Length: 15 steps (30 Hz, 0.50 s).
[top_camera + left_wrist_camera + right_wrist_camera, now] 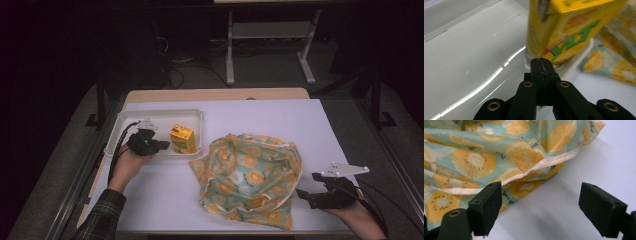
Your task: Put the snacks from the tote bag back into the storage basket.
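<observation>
A dim room with table legs and cables on the floor lies behind a wooden table (pixel 215 94) covered by a white sheet (pixel 260 120). At the left of the sheet sits a shallow white tray (pixel 131 116). The left gripper (pixel 161 145) hangs over the tray's near side, held by a hand (pixel 126 163) in a plaid sleeve (pixel 102 212). The left gripper view shows what the high view leaves too small to read: the jaws are pressed together with nothing between them, their tips just short of a yellow juice carton (pixel 564 27) standing upright in the tray's right part. Whether the tips touch the carton is hard to say, as it is blurred there. To the right of the tray lies a crumpled cloth bag (pixel 250 177) printed with orange and kiwi slices, partly bunched up. At the far right, the right gripper (pixel 312 192) rests near the bag's edge. The right gripper view shows its jaws spread wide, the left one just beside the bag's pale hem (pixel 554 160), with bare sheet between them.
</observation>
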Motion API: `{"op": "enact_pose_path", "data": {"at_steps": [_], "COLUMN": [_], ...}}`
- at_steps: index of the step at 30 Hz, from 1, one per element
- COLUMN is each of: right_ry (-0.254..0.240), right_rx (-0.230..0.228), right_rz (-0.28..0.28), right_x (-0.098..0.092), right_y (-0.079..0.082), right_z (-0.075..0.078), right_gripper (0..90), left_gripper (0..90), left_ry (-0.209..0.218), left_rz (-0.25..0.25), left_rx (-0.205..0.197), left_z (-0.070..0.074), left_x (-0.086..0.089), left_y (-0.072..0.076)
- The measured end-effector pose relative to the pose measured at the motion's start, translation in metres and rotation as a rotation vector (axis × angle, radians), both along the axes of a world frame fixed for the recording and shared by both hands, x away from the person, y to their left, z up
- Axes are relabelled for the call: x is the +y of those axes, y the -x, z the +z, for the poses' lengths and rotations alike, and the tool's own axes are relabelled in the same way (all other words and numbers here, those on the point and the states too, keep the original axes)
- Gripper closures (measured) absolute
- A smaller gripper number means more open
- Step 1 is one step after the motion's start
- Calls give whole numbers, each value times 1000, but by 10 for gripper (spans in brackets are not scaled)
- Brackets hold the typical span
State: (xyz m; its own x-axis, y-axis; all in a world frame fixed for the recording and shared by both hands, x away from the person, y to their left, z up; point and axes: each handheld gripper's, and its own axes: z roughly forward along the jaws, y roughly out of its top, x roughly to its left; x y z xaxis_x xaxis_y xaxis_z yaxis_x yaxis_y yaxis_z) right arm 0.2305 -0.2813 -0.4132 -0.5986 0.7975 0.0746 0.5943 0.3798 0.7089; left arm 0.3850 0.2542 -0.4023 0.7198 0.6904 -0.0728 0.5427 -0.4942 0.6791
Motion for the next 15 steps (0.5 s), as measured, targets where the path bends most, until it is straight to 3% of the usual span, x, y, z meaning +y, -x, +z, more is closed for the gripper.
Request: {"op": "enact_pose_path", "data": {"at_steps": [3,15], "right_ry": [-2,-1], "right_rx": [3,4], "right_rz": [-1,4], "right_x": [0,0], "right_y": [0,-1], "right_z": [0,-1], "right_gripper": [187,185], "left_gripper": [896,896], "left_ry": [-9,11], "left_rz": [16,-24], "left_rx": [6,-27], "left_z": [-7,-10], "left_x": [2,-3], "left_y": [-6,-8]}}
